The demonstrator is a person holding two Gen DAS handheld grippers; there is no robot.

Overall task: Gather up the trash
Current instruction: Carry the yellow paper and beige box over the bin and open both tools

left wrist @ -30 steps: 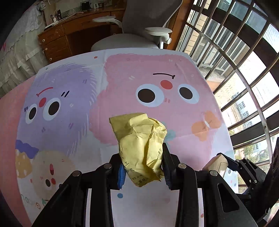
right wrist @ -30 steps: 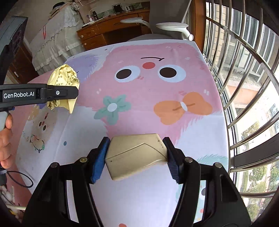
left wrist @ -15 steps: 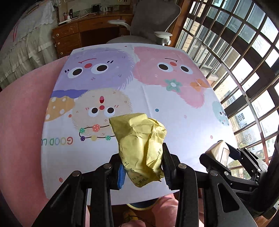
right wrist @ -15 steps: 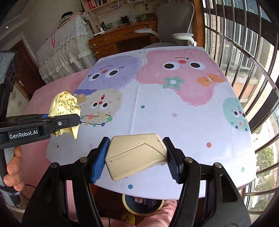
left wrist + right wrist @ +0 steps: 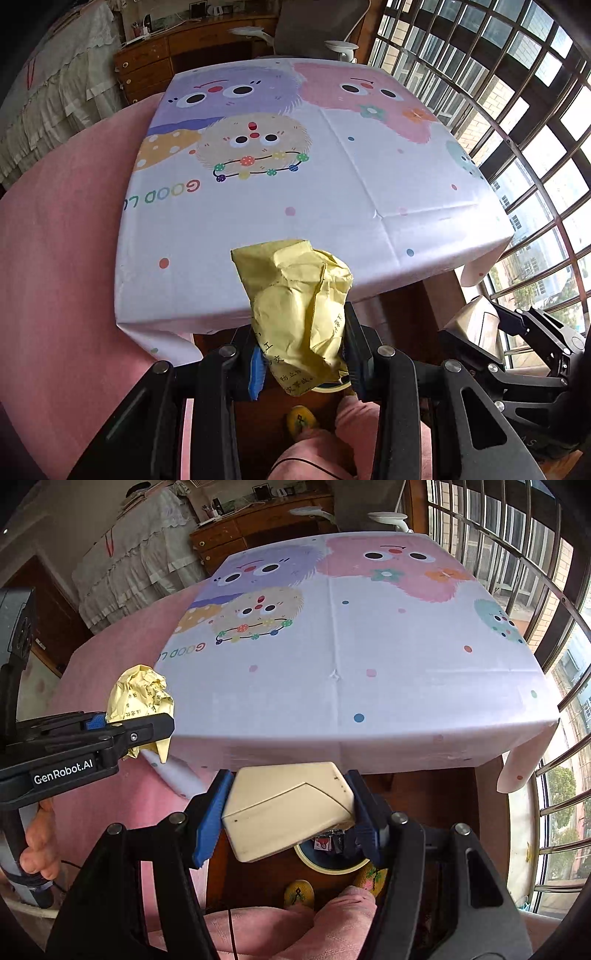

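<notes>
My left gripper [image 5: 304,349] is shut on a crumpled yellow paper wrapper [image 5: 299,306] with printed characters, held just off the near edge of the table. From the right wrist view the same yellow wrapper [image 5: 142,696] shows at the left, in the left gripper [image 5: 147,734]. My right gripper [image 5: 286,814] is shut on a small cream cardboard box [image 5: 284,810]; that box [image 5: 471,325] also appears at the right of the left wrist view. Below the box, on the floor under the table edge, part of a round bin [image 5: 328,856] with a pale rim shows.
The table [image 5: 369,686] carries a white cloth with cartoon monster faces. A pink cloth [image 5: 62,229] hangs at its left. Barred windows [image 5: 524,110] run along the right. A grey office chair [image 5: 317,22] and wooden desk [image 5: 173,48] stand behind. A person's pink-clad knees [image 5: 295,923] and slippers are below.
Both grippers have drawn back and up from over the table to beyond its near edge, each keeping its load. The floor, the bin and the person's legs have come into sight.
</notes>
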